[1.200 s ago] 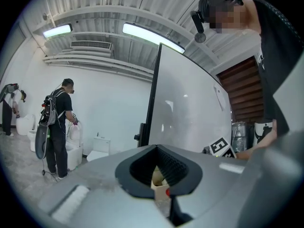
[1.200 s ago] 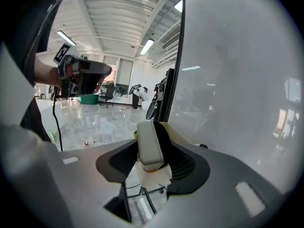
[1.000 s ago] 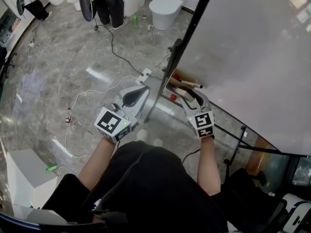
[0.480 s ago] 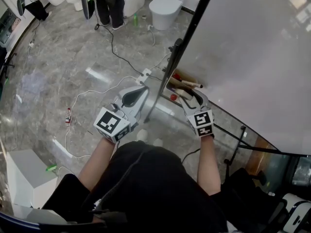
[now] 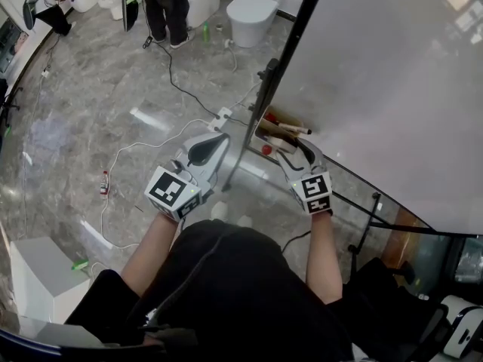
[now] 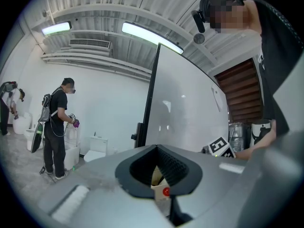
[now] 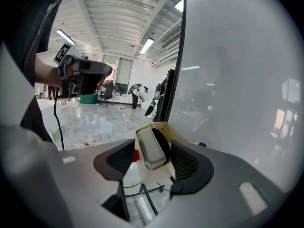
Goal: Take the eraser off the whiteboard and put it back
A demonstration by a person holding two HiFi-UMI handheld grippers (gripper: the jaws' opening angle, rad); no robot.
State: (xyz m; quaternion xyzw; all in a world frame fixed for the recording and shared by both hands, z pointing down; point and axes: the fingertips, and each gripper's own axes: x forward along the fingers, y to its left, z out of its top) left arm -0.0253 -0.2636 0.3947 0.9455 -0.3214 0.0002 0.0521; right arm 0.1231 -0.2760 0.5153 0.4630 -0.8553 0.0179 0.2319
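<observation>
The right tongs (image 7: 153,143) are reaching, tilted slightly downward, to the cream tray (image 7: 156,175) that is hanging at the bottom edge of the whiteboard (image 5: 392,89). Their jaws have just been opening and are now standing spread wide. The eraser (image 7: 151,151) is lying in the tray between the two ribbed pads, its pale back facing up and its dark felt side turned toward the board, with a gap showing on the left side and the right pad just beside it, not pressing. A small red round piece (image 7: 136,155) is sitting just beside the eraser's left edge. In the head view, two markers (image 5: 290,129) are resting farther along the same tray. The left tongs (image 6: 156,147) are being held level, away from the board and out past its black frame, with their jaws pressed together at the tips and nothing between them. Behind them a person (image 6: 59,122) is standing on the marble floor (image 5: 90,104) near a white toilet (image 5: 253,10).
</observation>
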